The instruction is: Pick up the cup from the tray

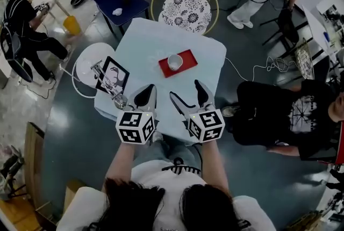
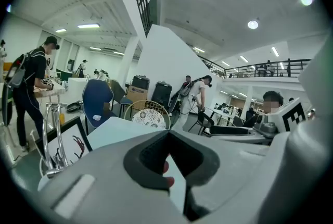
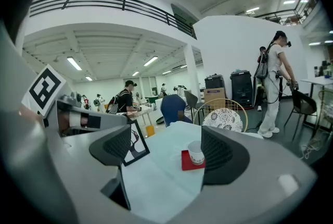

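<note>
Cup stands upright on the red tray in the middle of the bench, well apart from both grippers. It lies straight ahead of my right gripper, seen in the gap between its spread fingers, so I judge that hand nearer and better aligned. My left gripper has its fingers pressed together, holding nothing.

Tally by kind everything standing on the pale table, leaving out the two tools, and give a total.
Cup: 1
Red tray: 1
Framed picture: 1
Metal stand: 1
Total: 4
</note>
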Available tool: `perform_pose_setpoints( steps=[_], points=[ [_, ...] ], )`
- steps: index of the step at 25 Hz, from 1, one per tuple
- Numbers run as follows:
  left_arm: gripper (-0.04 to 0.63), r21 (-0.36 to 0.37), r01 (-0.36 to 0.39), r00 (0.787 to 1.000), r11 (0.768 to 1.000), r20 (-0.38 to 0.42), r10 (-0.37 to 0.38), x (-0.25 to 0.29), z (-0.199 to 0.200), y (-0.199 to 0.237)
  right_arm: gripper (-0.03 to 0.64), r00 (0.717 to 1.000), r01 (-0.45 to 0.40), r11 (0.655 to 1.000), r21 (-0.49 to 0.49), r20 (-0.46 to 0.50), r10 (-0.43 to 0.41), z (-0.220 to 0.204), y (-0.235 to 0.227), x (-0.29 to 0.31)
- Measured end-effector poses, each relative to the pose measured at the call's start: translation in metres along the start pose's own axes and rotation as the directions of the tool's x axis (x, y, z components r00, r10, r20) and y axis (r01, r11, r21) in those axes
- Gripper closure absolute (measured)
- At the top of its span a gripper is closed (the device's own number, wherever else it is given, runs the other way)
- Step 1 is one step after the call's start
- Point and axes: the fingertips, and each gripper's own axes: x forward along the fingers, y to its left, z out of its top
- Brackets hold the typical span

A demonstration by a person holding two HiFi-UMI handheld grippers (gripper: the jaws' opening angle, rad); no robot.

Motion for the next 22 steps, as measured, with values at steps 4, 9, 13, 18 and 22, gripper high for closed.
perform_pose_setpoints(
  steps=[4, 9, 13, 18, 22],
  points=[
    [0.594, -0.006, 0.001, 1.0, 1.0, -0.002, -0.001, 0.008, 0.006, 0.01, 0.178, 1.0, 0.002, 1.0, -0.023, -0.005, -0.002, 0.007, 0.001, 0.014],
    [0.594, -0.012, -0.004, 1.0, 1.0, -0.009, 0.004, 0.019, 0.01, 0.017, 0.174, 1.0, 0.011, 1.0, -0.027, -0.012, -0.012, 0.011, -0.013, 0.025],
    [0.594, -0.026, -0.022, 1.0, 0.999, -0.015, 0.021, 0.026, 0.01, 0.02, 0.169, 1.0, -0.008, 1.0, -0.014, -0.006, 0.007, 0.016, -0.018, 0.035],
    [0.594, -0.024, -0.034, 0.999, 0.999, -0.039, 0.033, 0.04, 0.004, 0.019, 0.155, 0.999, -0.03, 0.999, -0.026, -0.033, 0.029, 0.011, -0.025, 0.048],
    [0.594, -0.006, -0.051, 0.997, 0.999, -0.056, 0.05, 0.055, 0.003, 0.026, 0.149, 0.998, -0.037, 0.999, -0.02, -0.046, 0.036, 0.008, -0.036, 0.063]
  ],
)
